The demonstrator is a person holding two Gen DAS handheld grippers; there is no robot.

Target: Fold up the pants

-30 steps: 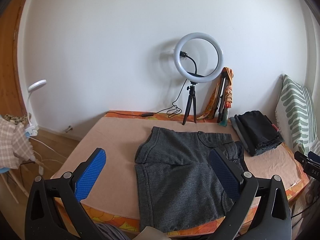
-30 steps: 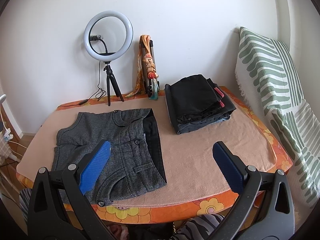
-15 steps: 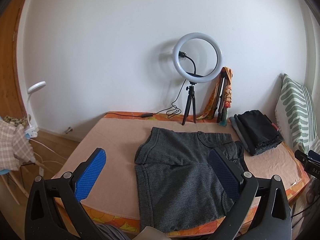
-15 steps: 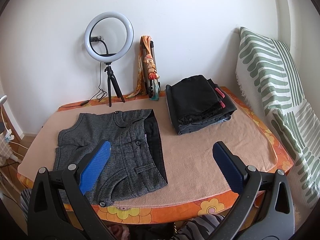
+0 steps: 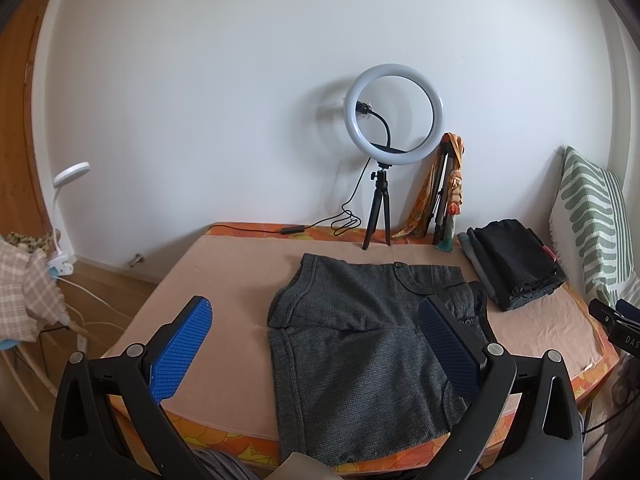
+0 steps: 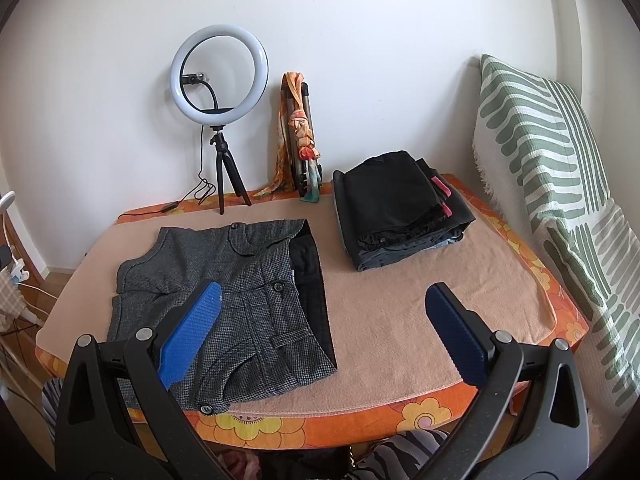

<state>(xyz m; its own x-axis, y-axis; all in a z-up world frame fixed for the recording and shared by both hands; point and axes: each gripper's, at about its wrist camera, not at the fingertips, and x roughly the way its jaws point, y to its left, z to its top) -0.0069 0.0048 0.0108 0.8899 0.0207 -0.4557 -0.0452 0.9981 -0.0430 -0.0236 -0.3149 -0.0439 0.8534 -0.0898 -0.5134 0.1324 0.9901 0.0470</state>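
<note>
Jaws on both the left gripper (image 5: 312, 344) and right gripper (image 6: 322, 322) stand wide apart, holding nothing above the near bench (image 6: 400, 312) edge. Just beyond, the grey pants (image 6: 224, 288) lie flat at near left, seemingly folded once; next comes gripping an edge. Farther right sits a folded stack (image 6: 400, 208). No containers.

Grey tweed shorts (image 6: 224, 292) (image 5: 360, 340) flat on beige table cover, one leg folded over, waistband at right.
</note>
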